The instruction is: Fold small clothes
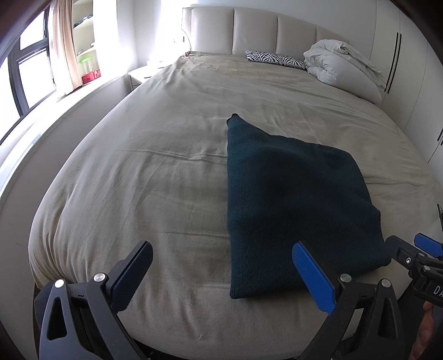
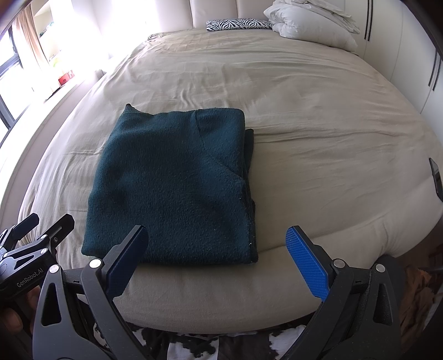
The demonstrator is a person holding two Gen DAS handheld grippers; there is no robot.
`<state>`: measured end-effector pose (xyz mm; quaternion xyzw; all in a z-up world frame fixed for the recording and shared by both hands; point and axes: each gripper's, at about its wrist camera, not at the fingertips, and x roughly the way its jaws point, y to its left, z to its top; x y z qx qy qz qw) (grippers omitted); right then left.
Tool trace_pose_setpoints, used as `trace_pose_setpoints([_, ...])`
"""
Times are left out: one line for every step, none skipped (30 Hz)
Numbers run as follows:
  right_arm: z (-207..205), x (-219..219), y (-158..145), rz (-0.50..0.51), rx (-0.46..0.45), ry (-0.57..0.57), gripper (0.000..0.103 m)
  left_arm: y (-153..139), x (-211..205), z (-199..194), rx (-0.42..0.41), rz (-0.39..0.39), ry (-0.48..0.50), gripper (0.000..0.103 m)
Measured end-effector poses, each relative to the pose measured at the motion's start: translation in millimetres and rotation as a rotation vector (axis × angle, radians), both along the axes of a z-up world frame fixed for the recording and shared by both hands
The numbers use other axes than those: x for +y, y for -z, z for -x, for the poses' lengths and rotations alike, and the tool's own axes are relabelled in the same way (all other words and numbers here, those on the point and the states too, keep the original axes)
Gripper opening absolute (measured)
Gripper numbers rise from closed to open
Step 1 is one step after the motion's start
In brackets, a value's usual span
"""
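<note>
Both tongs spread wide, empty: left tongs (image 1: pixel 223 272), right tongs (image 2: pixel 217 257), above folded sweater (image 2: pixel 171 188).

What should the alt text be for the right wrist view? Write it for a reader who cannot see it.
A dark green folded sweater lies flat near the front edge of a beige bed, just ahead of the open right tool, which holds nothing. The left tool shows at the lower left, and a zebra-print pillow and white duvet sit by the headboard.
</note>
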<state>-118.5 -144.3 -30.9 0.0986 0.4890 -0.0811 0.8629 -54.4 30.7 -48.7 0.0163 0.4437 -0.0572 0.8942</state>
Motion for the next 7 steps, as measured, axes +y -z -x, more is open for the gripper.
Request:
trace_pose_setpoints([-0.8, -1.0, -0.3, 0.0, 0.0, 0.0, 0.101, 0.2, 0.1, -0.3, 0.0, 0.0, 0.001, 0.103])
trace_pose_setpoints([-0.4, -0.5, -0.1, 0.0, 0.0, 0.0, 0.101, 0.1, 0.2, -0.6, -0.001, 0.0, 0.001, 0.103])
trace_pose_setpoints([-0.1, -0.3, -0.1, 0.0, 0.0, -0.001, 0.101, 0.1, 0.3, -0.7, -0.001, 0.001, 0.001, 0.103])
trace_pose_setpoints([-0.6, -1.9, 0.4, -0.001, 0.0, -0.002, 0.101, 0.2, 0.3, -0.4, -0.001, 0.001, 0.001, 0.103])
trace_pose_setpoints([-0.7, -1.9, 0.4, -0.001, 0.001, -0.002, 0.101, 0.1, 0.4, -0.9, 0.0, 0.001, 0.0, 0.103])
trace_pose_setpoints([-0.5, -1.8, 0.5, -0.002, 0.001, -0.002, 0.101, 0.4, 0.4, -1.3, 0.001, 0.002, 0.0, 0.103])
trace_pose_setpoints([0.0, -2.1, 0.9, -0.003, 0.001, -0.001, 0.101, 0.4, 0.4, -1.3, 0.0, 0.001, 0.0, 0.103])
